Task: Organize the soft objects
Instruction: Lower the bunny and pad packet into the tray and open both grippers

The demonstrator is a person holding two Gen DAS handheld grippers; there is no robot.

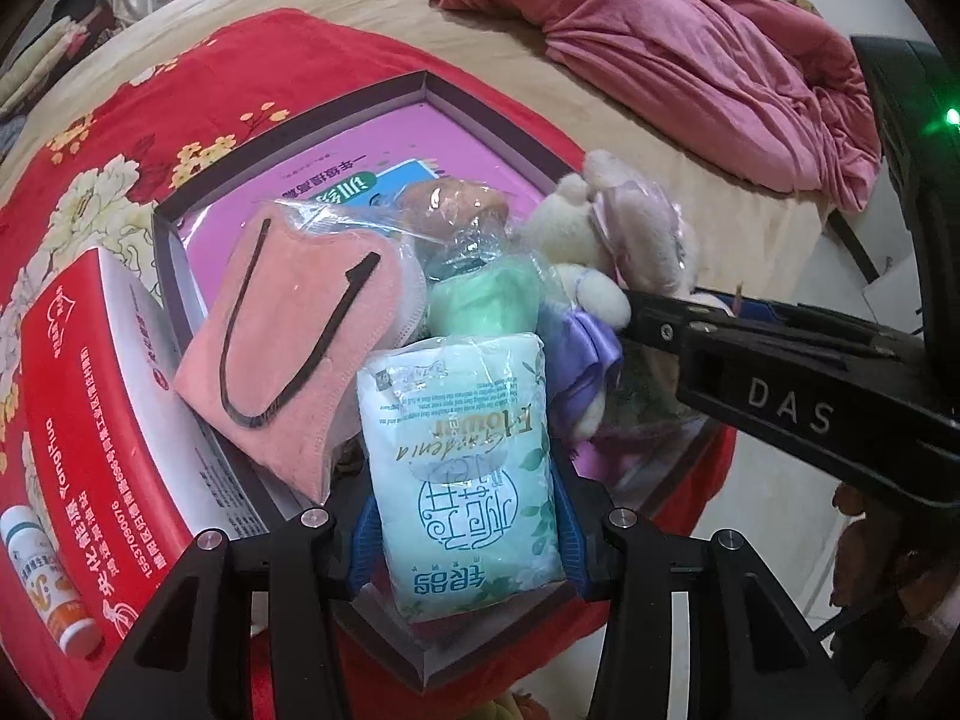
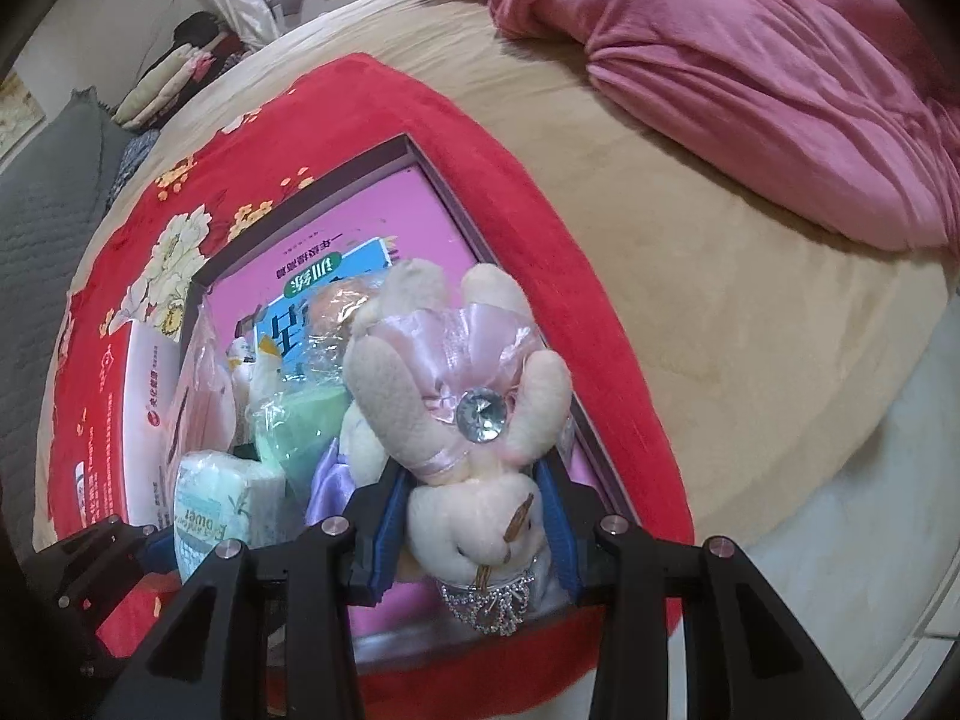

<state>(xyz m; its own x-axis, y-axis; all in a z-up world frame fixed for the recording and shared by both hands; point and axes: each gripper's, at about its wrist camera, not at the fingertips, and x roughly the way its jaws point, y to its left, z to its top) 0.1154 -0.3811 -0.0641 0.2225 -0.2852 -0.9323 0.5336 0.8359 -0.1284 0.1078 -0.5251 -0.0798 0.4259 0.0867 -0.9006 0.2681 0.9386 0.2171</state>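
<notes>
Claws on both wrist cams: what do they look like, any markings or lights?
Both are black angular frames with silver round screws and blue pads. The left claw and right claw match. In the left wrist view the right claw's body shows white "DAS" lettering and a green light.

It was a home bedroom: a tan-sheeted bed (image 2: 690, 276) carried a crumpled pink blanket (image 2: 750, 72) at its far side
</notes>
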